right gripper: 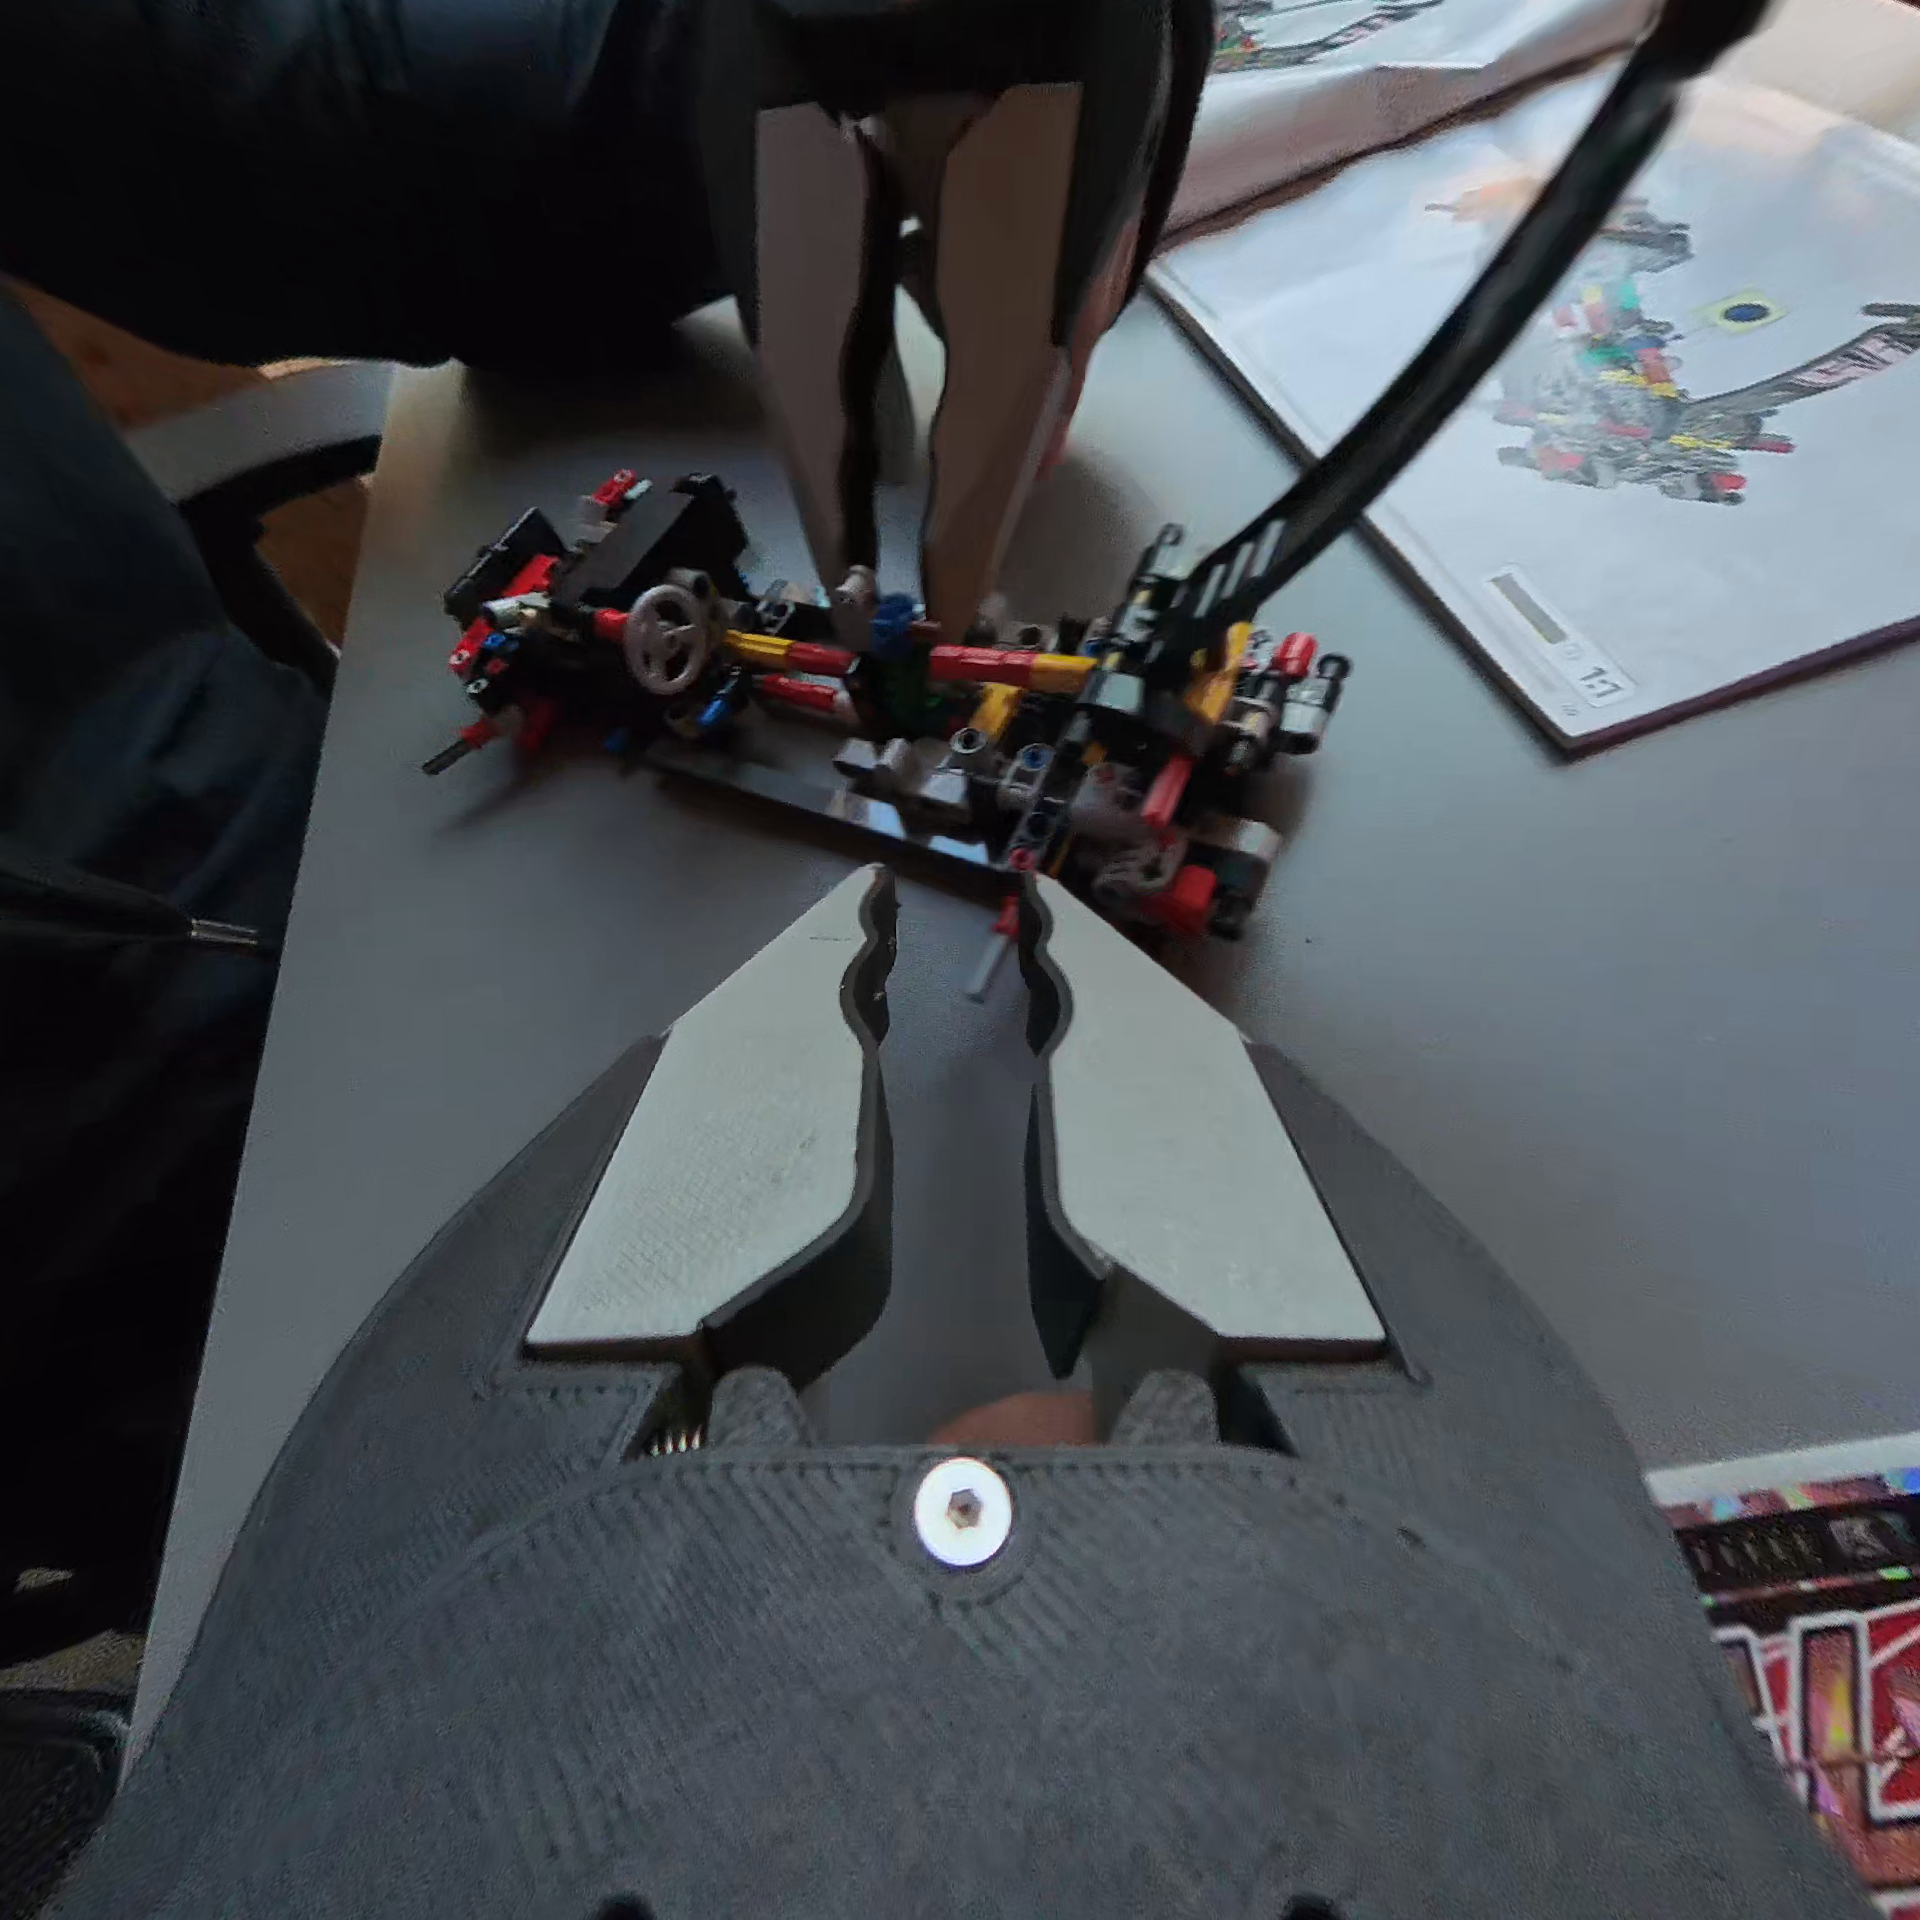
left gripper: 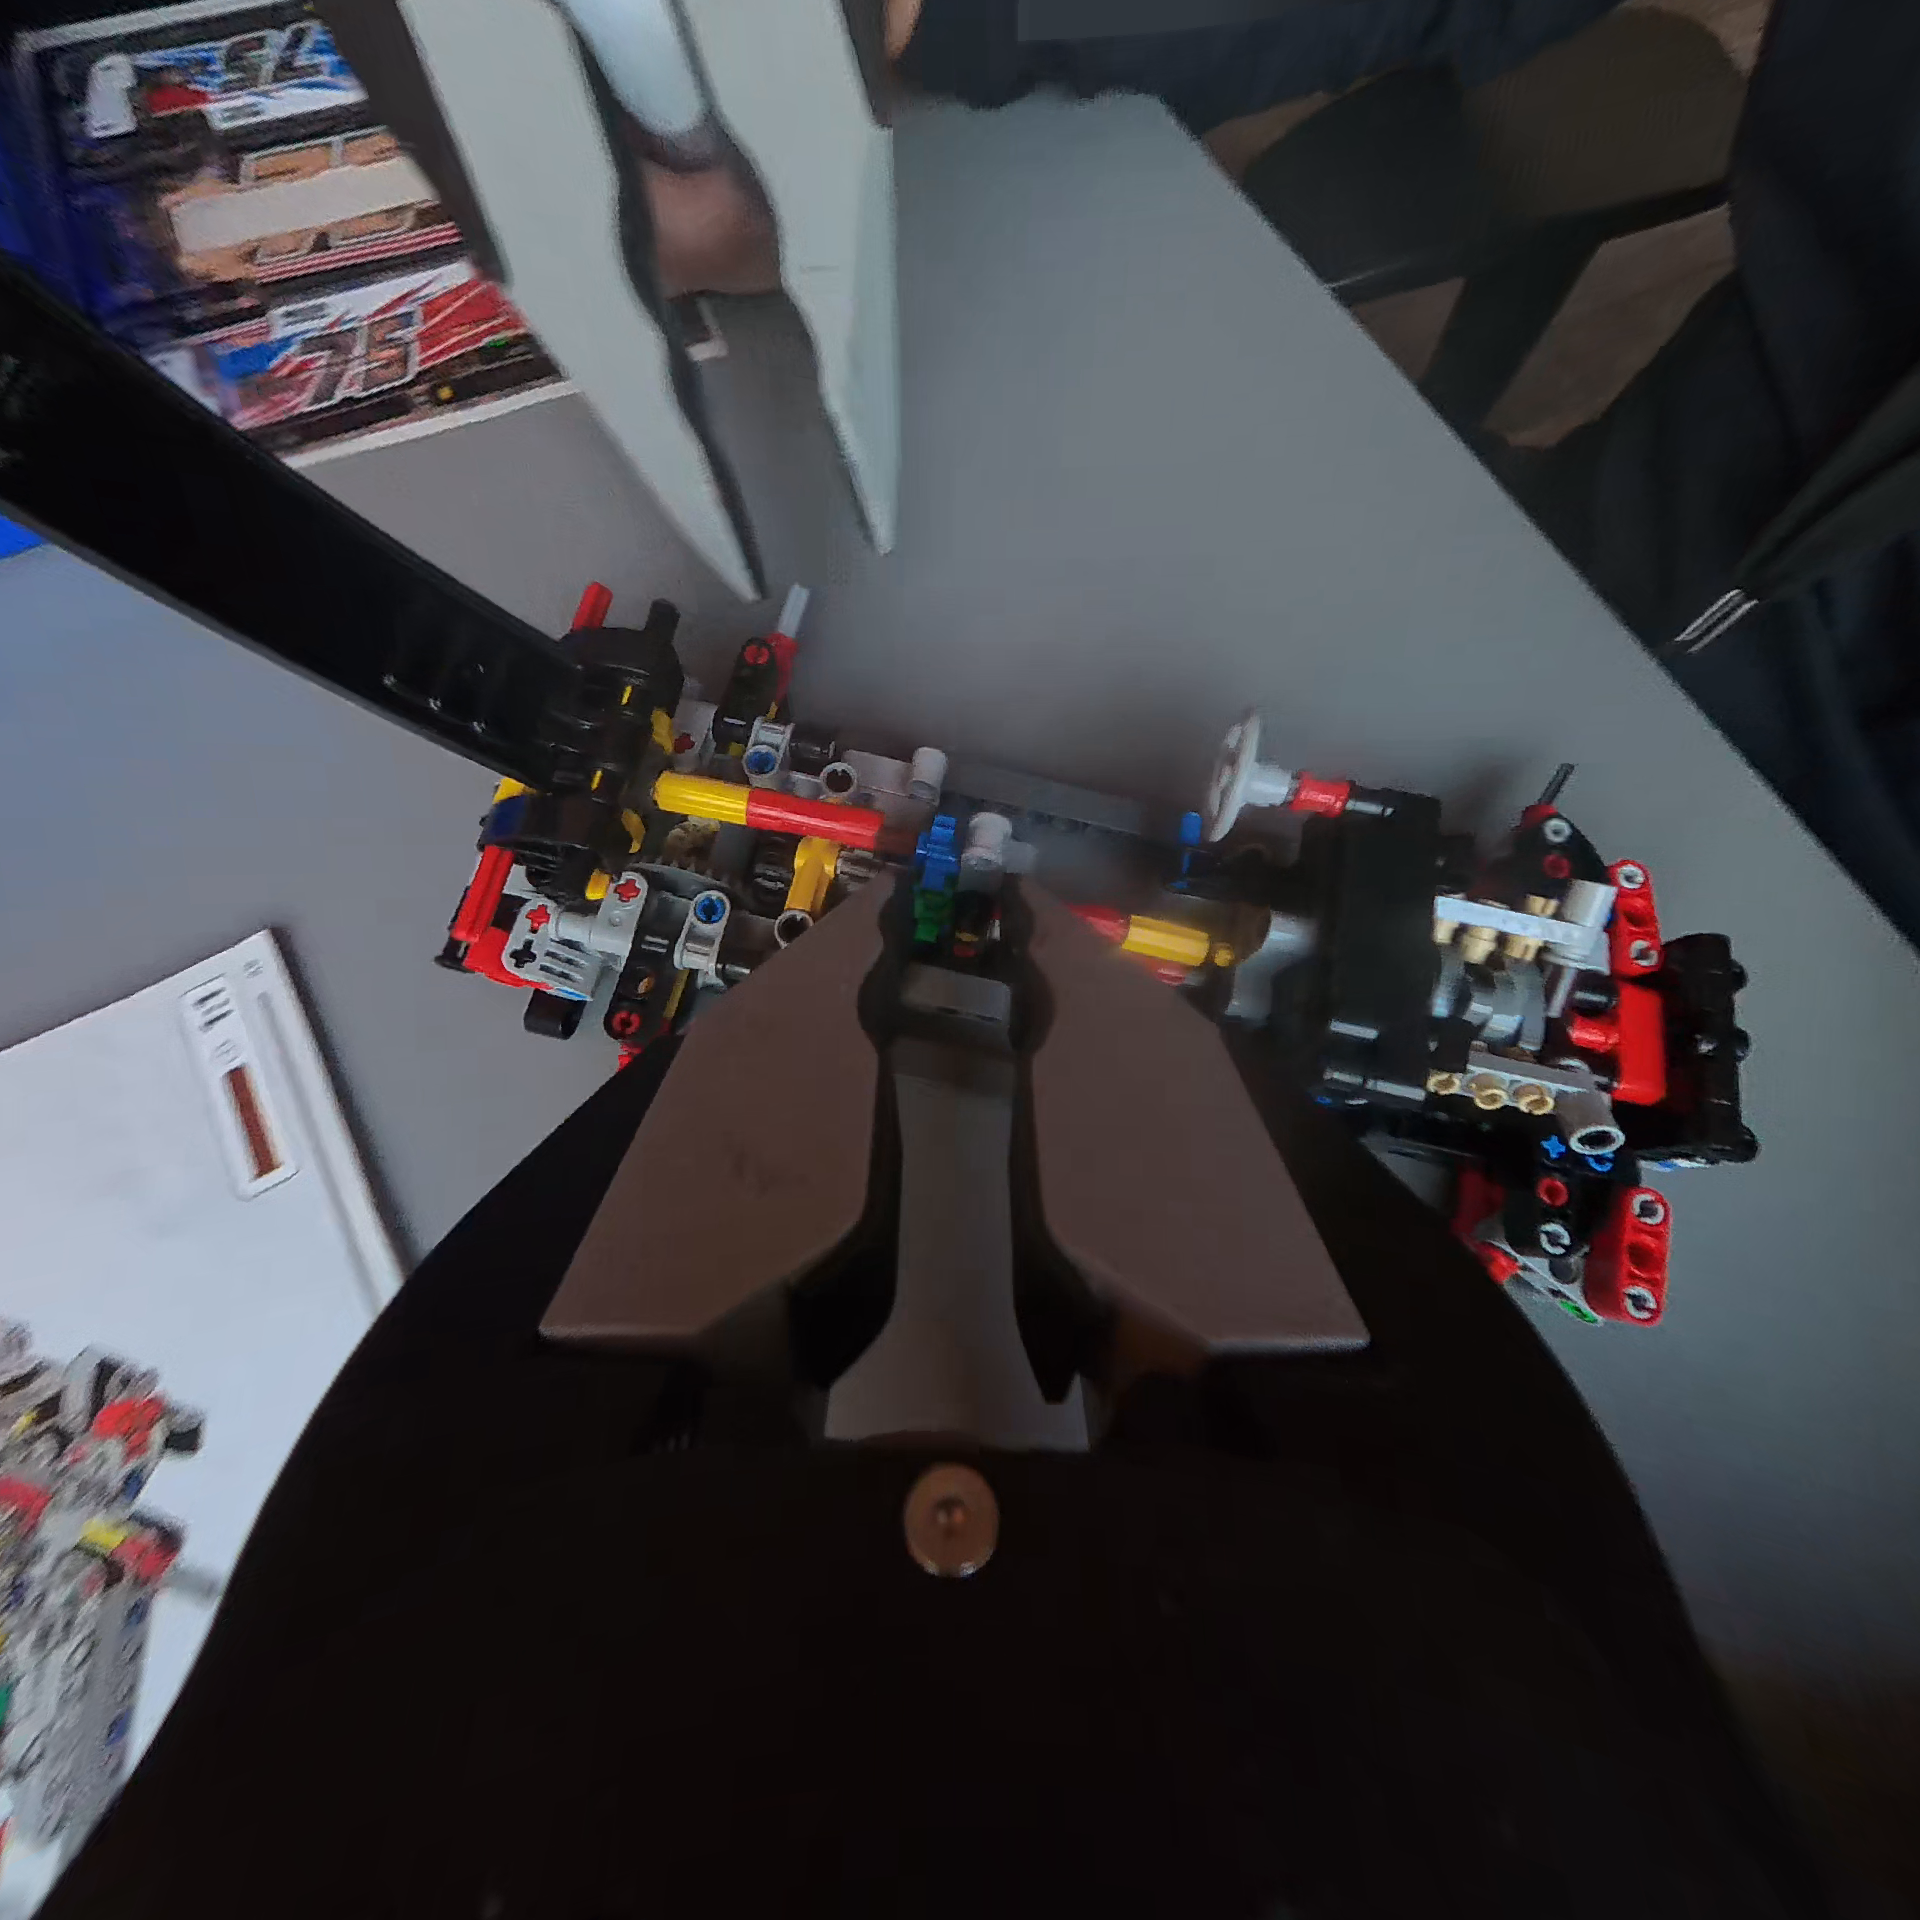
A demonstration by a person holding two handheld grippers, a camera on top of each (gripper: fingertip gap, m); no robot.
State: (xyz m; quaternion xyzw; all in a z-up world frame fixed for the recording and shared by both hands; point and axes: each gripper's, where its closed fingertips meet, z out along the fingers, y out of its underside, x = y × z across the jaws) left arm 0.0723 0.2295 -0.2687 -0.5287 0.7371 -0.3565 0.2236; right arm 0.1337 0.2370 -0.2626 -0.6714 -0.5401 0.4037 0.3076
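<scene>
Right gripper (right gripper: pixel 958 894) hung released just short of the brick chassis (right gripper: pixel 894 717), lying crosswise; left gripper (left gripper: pixel 954 914) apparently clamped its middle.

A multicoloured plastic brick-built chassis (left gripper: pixel 1039 894) lies flat on the grey table, its dark midsection clamped between the left fingers (left gripper: pixel 831 997).

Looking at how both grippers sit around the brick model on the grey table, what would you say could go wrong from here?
1. The left gripper grips only the brick model's narrow middle, so it may twist or flex.
2. The right gripper stands open, with the small red-and-grey pin near one fingertip; it might get nudged away.
</scene>
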